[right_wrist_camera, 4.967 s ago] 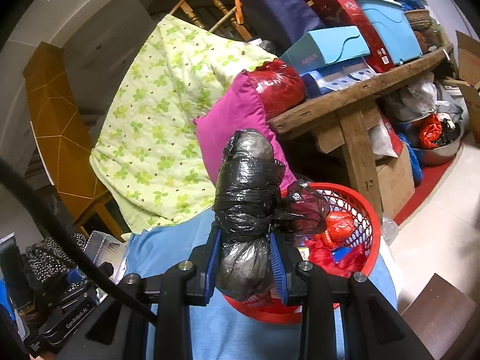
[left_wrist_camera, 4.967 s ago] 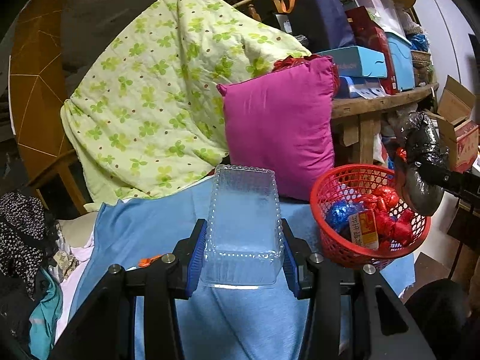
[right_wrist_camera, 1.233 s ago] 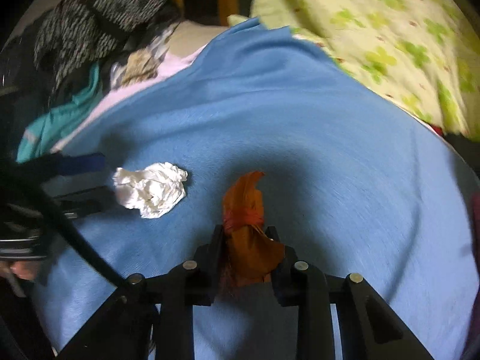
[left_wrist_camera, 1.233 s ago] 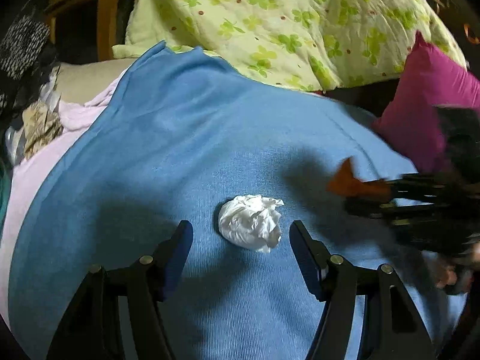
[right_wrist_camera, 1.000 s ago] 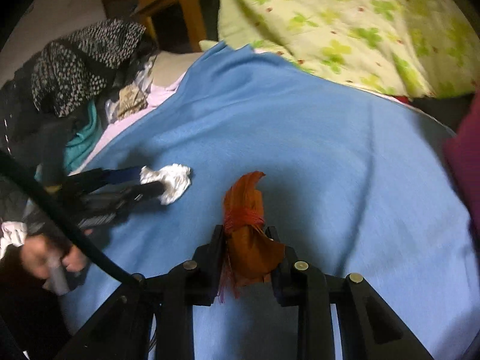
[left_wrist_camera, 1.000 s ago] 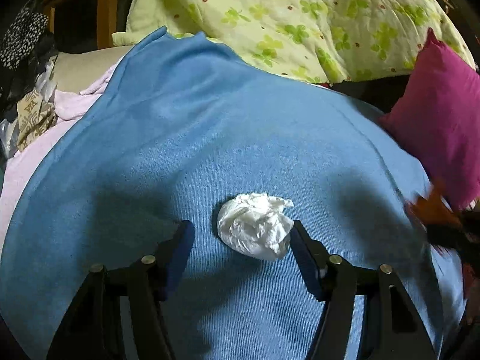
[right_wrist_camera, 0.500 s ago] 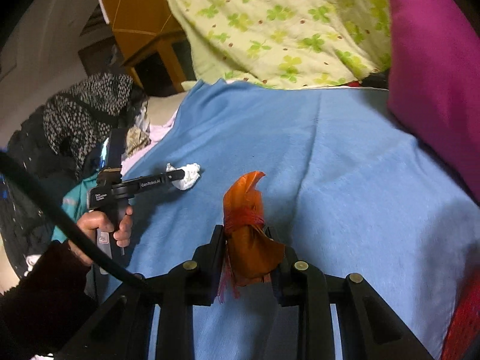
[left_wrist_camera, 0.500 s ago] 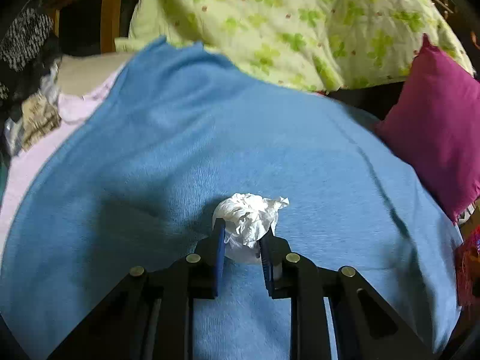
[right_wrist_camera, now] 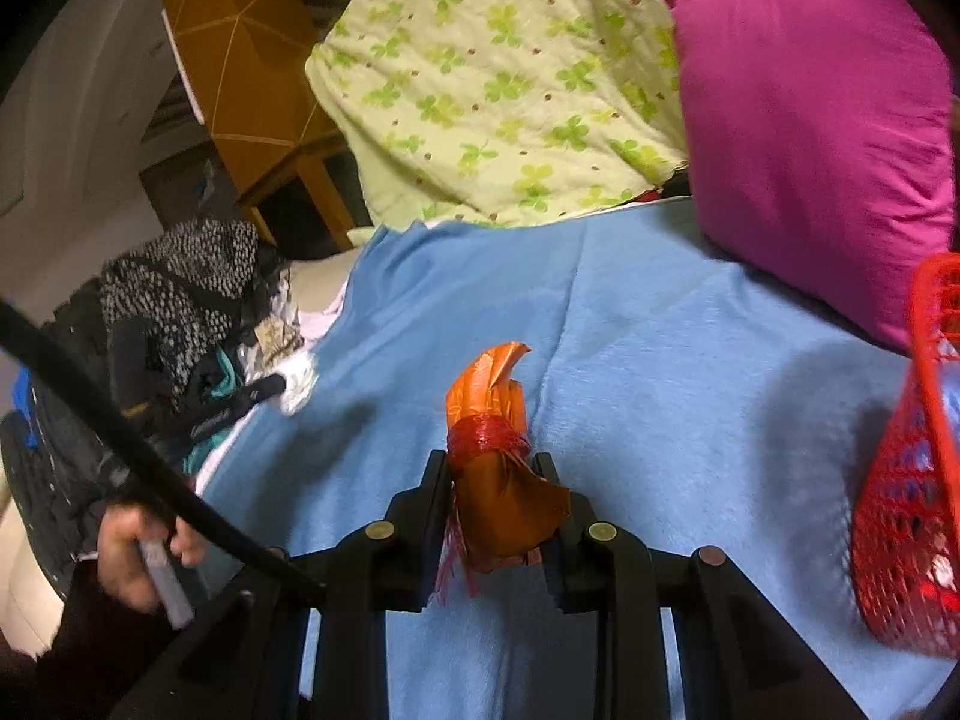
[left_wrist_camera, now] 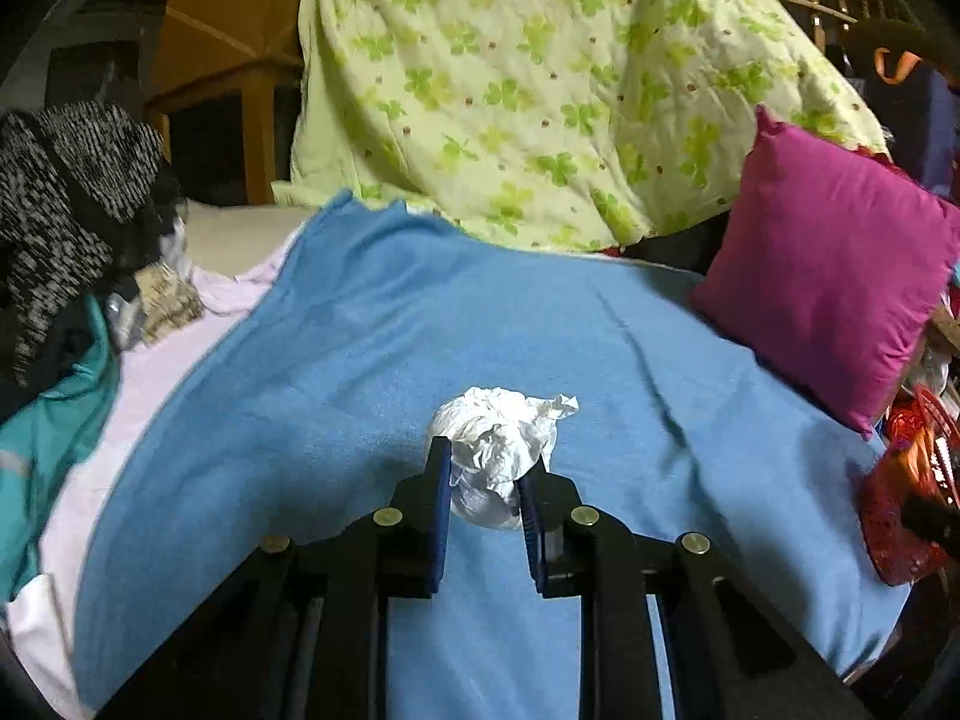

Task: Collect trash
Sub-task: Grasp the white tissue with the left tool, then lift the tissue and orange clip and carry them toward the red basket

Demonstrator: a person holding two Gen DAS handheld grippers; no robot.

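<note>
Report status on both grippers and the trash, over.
Left gripper shut on crumpled white paper. Right gripper shut on orange wrapper. Red basket at right on blue blanket, nothing between.

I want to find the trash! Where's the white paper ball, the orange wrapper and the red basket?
white paper ball (left_wrist_camera: 501, 441), left wrist view, crumpled middle
orange wrapper (right_wrist_camera: 492, 414), right wrist view, red-tied neck
red basket (right_wrist_camera: 900, 516), right wrist view, mesh wall
</note>
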